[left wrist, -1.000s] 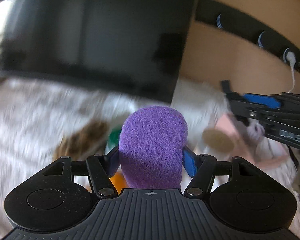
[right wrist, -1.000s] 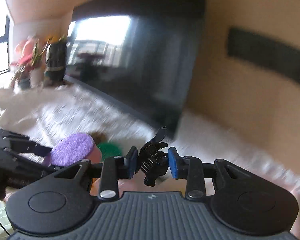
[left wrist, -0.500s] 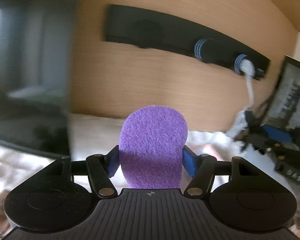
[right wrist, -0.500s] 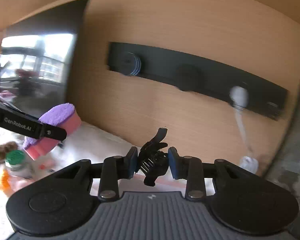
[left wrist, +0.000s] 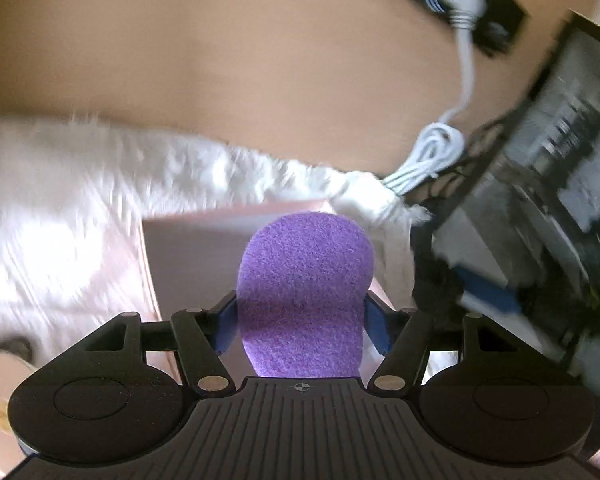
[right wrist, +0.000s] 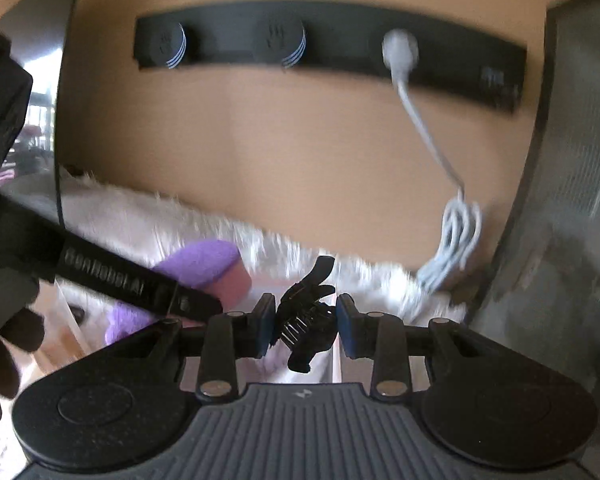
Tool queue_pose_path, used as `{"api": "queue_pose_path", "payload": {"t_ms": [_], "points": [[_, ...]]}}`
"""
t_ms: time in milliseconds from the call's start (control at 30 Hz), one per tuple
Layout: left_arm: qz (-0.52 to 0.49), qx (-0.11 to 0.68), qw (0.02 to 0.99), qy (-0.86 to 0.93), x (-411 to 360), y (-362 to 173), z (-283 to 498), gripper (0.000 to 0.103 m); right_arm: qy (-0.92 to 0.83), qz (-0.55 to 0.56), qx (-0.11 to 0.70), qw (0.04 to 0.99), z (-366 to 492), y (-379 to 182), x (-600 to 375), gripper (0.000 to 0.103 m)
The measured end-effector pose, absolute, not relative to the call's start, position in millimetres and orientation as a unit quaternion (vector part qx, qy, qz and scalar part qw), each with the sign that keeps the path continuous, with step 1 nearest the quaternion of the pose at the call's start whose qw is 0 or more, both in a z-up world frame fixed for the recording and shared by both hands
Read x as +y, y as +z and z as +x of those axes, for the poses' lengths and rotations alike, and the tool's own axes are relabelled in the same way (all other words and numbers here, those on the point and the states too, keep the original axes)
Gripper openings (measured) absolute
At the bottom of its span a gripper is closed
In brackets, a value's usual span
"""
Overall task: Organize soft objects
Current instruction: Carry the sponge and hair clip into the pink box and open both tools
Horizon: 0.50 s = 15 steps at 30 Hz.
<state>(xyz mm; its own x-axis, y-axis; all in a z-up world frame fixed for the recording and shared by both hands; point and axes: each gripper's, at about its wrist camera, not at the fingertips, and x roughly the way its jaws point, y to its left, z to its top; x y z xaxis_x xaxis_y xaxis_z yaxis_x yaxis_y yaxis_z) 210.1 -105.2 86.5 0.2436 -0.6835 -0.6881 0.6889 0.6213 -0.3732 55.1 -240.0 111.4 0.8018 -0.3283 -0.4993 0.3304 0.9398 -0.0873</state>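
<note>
My left gripper [left wrist: 300, 320] is shut on a purple and pink sponge [left wrist: 304, 288], held above a pale pink open box [left wrist: 196, 248] on the white furry cover. The sponge also shows in the right wrist view [right wrist: 208, 268], with the left gripper's black body [right wrist: 132, 284] in front of it. My right gripper [right wrist: 304, 326] is shut on a black claw hair clip [right wrist: 306, 312], held just right of the left gripper, over the same box. A purple patch [right wrist: 126, 318] shows below the left gripper; I cannot tell what it is.
A white furry cover [left wrist: 80, 200] lies over the surface. A wooden wall holds a black socket strip [right wrist: 332, 48] with a white plug and a coiled cable [right wrist: 456, 240]. A dark monitor [left wrist: 548, 168] stands at the right, a grey speaker-like panel [right wrist: 572, 200] in the right view.
Both grippers have swung right and tipped down, from the TV and wall toward the pink box near the coiled cable. Both keep their hold on the sponge and the clip.
</note>
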Motion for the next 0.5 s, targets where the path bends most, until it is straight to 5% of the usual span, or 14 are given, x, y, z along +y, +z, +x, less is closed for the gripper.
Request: {"api": "queue_pose_path", "payload": {"t_ms": [100, 233, 500], "points": [[-0.020, 0.455, 0.786, -0.419, -107, 77, 219, 0.068, -0.173, 0.031, 0.276, 0.945, 55, 92, -245, 0.036], [0.069, 0.455, 0.789, -0.407, -120, 68, 213, 0.069, -0.162, 0.069, 0.300, 0.937, 47, 74, -248, 0.046], [0.189, 0.476, 0.758, -0.404, -135, 40, 192, 0.068, -0.170, 0.074, 0.323, 0.928, 29, 58, -245, 0.047]]}}
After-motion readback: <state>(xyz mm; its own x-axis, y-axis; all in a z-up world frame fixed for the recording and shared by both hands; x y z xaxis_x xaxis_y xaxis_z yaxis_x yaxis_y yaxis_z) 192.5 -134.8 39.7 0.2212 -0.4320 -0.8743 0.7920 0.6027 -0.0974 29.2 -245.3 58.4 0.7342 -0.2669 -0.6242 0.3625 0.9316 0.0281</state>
